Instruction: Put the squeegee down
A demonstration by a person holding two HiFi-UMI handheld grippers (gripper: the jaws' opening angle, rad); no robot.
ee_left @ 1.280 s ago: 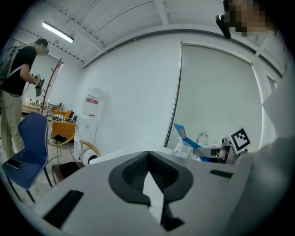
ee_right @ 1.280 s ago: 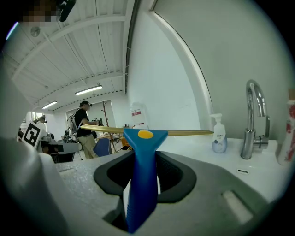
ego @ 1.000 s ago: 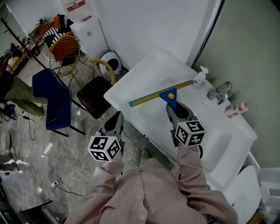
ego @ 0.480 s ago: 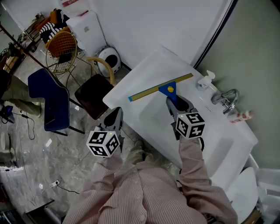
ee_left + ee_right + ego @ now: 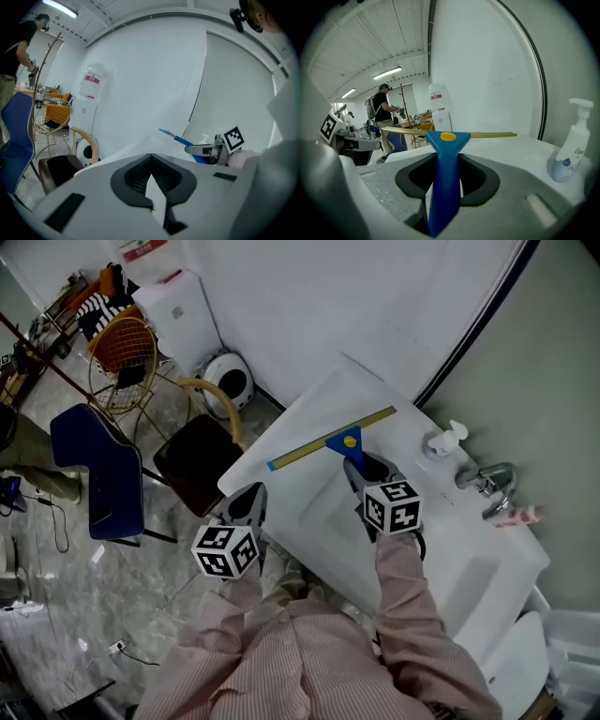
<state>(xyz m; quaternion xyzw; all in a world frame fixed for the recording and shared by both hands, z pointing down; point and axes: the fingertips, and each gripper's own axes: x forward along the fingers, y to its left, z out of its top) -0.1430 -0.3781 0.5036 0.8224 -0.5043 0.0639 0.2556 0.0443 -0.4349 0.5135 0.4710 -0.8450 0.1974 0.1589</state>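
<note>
The right gripper (image 5: 361, 468) clamps the squeegee (image 5: 319, 444) by its blue handle, over the counter's (image 5: 450, 549) left end. A soap bottle (image 5: 442, 442) and tap (image 5: 489, 482) stand by the back edge. The left gripper (image 5: 246, 507), jaws together and empty, hangs off the front edge.

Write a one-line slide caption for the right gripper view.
Right gripper grips the blue-handled squeegee, yellow blade level over the white counter, soap dispenser at right.

Left gripper (image 5: 249, 495) is held at lower centre-left of the head view, pointed up-frame, its jaws closed together with nothing between them. Right gripper (image 5: 359, 465) is held at centre, tilted slightly down, jaws clamped on the squeegee (image 5: 309, 450) handle. Both forearms, in striped sleeves (image 5: 403, 596), are stretched forward from the bottom edge.
</note>
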